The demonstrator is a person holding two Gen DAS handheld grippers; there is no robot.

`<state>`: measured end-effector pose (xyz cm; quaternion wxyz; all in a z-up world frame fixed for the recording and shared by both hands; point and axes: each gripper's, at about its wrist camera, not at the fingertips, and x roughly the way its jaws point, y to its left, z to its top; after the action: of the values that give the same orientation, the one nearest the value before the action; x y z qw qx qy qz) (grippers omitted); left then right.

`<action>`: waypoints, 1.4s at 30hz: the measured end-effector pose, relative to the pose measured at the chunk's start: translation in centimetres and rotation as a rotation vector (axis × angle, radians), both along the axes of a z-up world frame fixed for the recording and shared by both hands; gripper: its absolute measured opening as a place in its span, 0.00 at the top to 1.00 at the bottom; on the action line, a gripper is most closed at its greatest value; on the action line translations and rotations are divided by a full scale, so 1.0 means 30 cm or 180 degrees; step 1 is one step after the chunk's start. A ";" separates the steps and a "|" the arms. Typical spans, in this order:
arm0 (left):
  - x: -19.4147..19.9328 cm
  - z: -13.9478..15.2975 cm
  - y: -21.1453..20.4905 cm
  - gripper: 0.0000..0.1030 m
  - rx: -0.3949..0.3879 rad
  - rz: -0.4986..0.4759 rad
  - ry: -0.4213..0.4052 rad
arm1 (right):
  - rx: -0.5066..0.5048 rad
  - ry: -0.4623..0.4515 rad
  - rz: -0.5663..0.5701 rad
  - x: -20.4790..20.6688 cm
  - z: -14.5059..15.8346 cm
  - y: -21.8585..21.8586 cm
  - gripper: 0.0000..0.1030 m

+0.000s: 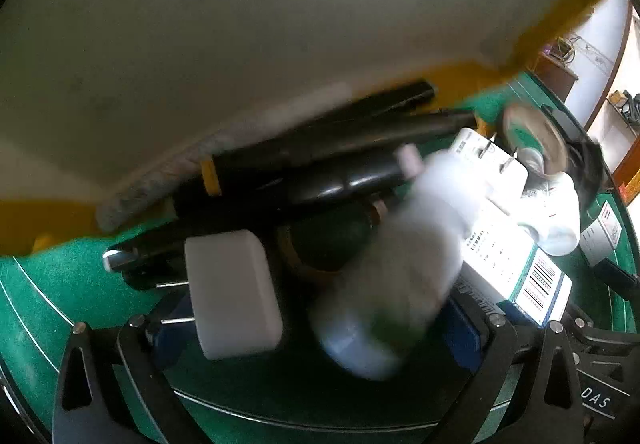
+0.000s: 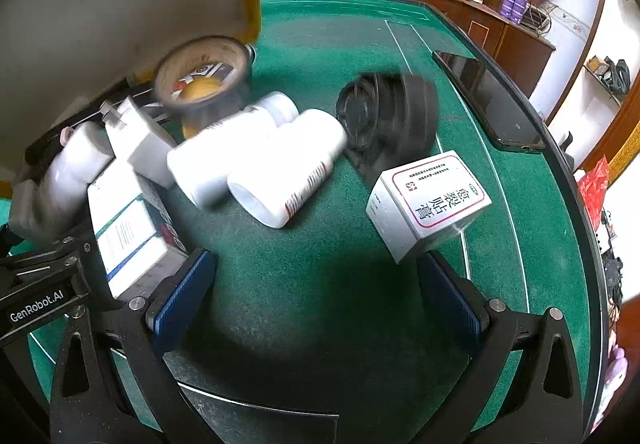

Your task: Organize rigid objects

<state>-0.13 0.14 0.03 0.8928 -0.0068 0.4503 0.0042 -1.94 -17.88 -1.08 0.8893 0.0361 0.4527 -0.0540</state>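
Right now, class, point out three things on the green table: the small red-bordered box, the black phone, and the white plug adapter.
red-bordered box [image 2: 434, 196]: right wrist view, on its printed top face.
black phone [image 2: 486, 100]: right wrist view, middle of its dark screen.
white plug adapter [image 1: 234, 292]: left wrist view, on its broad white body.

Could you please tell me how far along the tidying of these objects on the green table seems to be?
Nothing looks sorted yet. The white bottles, black fan, red-bordered box, tape roll and white charger lie jumbled on the green table. Nothing is in hand: the left gripper and right gripper stand open and empty. Practically the whole job remains.
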 end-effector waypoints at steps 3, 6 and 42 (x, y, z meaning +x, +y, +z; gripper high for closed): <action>0.000 -0.002 -0.001 0.00 0.0001 -0.0001 -0.0002 | -0.0002 0.0004 0.0000 0.001 0.002 -0.006 0.00; -0.003 -0.001 -0.006 0.00 0.0004 -0.0002 -0.0003 | -0.0006 0.0009 -0.0001 0.003 0.002 -0.006 0.00; -0.003 -0.004 -0.003 0.00 -0.0003 -0.0006 -0.0004 | -0.0015 0.0002 -0.0015 0.006 -0.009 -0.001 0.00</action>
<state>-0.22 0.06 -0.10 0.8931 -0.0068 0.4497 0.0032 -1.76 -17.90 -1.34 0.8891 0.0350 0.4528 -0.0572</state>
